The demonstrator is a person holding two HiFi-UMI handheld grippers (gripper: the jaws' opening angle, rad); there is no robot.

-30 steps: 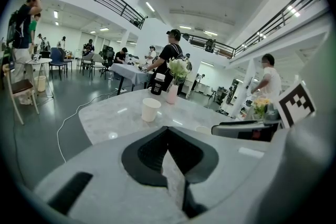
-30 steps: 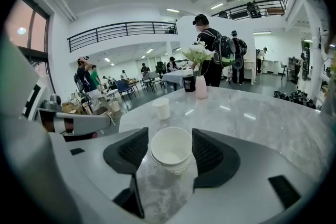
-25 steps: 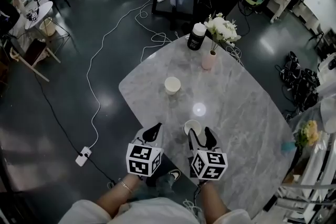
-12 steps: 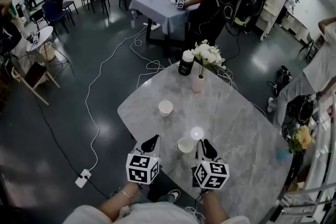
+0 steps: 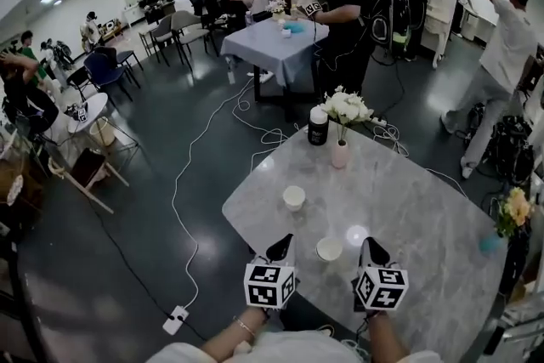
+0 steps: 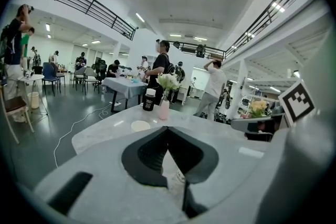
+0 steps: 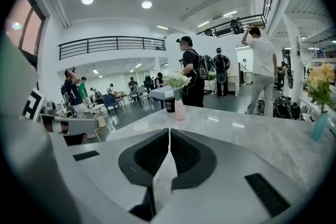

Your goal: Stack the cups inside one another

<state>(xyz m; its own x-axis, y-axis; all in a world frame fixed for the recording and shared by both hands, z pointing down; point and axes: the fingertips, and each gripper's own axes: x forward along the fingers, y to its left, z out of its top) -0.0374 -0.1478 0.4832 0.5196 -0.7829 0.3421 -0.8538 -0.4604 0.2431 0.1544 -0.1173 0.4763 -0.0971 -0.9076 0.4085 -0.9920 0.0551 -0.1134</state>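
Note:
Two white cups stand apart on the marble table (image 5: 408, 200): a far cup (image 5: 294, 197) (image 6: 140, 125) and a near cup (image 5: 329, 249). The near cup sits between my two grippers, touching neither. My left gripper (image 5: 280, 247) (image 6: 168, 130) is left of it, with its jaws meeting at the tip and nothing in them. To the cup's right, my right gripper (image 5: 371, 247) (image 7: 169, 131) has just been closing its jaws, which now meet with nothing between them. Both gripper views hide the near cup behind the gripper bodies.
A pink vase of white flowers (image 5: 340, 153) and a black bottle (image 5: 319, 126) stand at the table's far edge. Yellow flowers (image 5: 514, 208) are off to the right. Behind are a blue-cloth table (image 5: 280, 42), several people, chairs and a white cable (image 5: 204, 149) on the floor.
My right gripper stood open by the near cup; its jaws have closed and it now sits apart to the cup's right. Both grippers drew back toward the near edge. The head view tilted up.

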